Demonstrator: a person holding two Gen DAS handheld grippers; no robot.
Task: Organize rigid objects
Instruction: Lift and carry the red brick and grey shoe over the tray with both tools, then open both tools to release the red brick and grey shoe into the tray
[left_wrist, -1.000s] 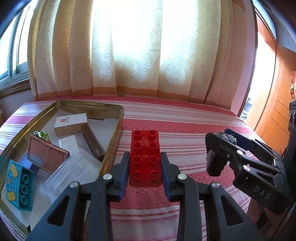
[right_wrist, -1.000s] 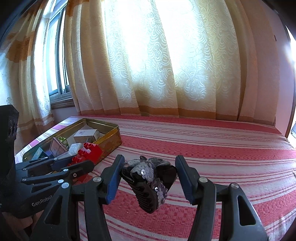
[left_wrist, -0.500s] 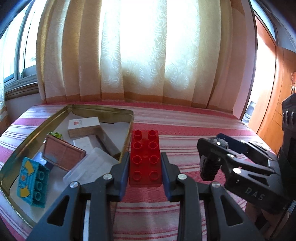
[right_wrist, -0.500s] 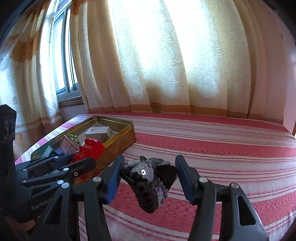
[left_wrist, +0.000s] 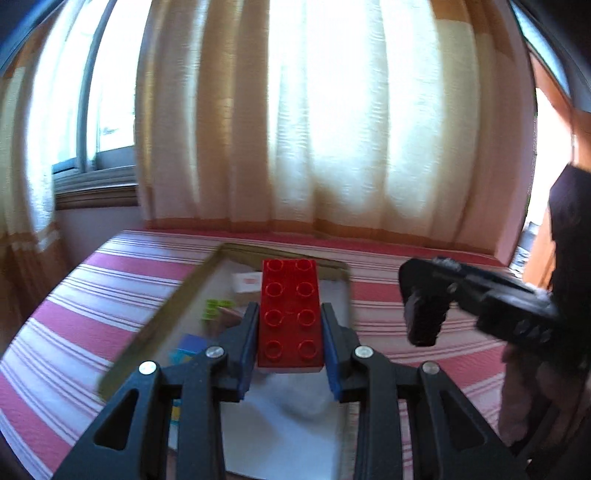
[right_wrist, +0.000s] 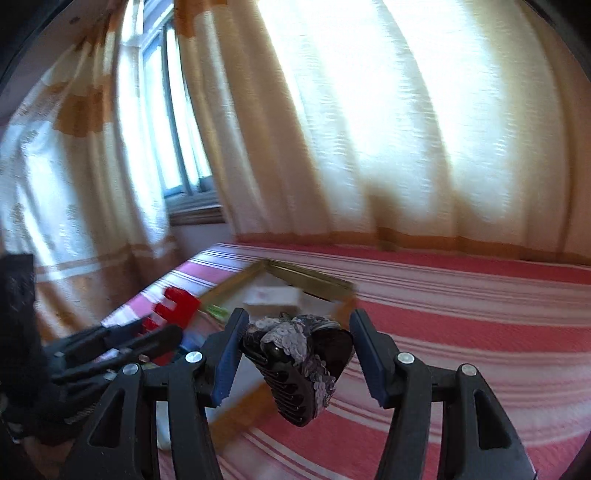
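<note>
- Holding one gripper in each hand, we have both tilted a little downward over the striped red and white cloth (right_wrist: 461, 332), with the pale curtains (left_wrist: 332, 129) lit from behind ahead of us.
- Our left gripper (left_wrist: 290, 332) is clenched on a red building brick (left_wrist: 290, 310); its blue pads press the brick's two long sides near the end closest to us.
- We see the brick lying flat between the fingers, studs up, two rows of four, its far end reaching out over the gold tin (left_wrist: 155, 332).
- Our right gripper (right_wrist: 295, 350) grasps a black hair claw clip (right_wrist: 295, 373) covered on top with silvery sequins; the clip sits between the blue pads with its toothed end pointing down toward us.
- From the left wrist view, the right gripper (left_wrist: 424, 310) appears to the right of the tin, above the cloth, with the clip's black teeth hanging below it.
- From the right wrist view, the left gripper (right_wrist: 162, 321) sits to the left, blurred, with the red brick (right_wrist: 177, 304) sticking out over the tin's near-left edge (right_wrist: 236, 280).
- Inside the tin we make out a white box (left_wrist: 247, 282), something small and green (left_wrist: 218, 306) and a blue piece (left_wrist: 188, 347), all softened by blur.
- A hand (left_wrist: 524, 398) shows under the right gripper at the frame's right edge.
</note>
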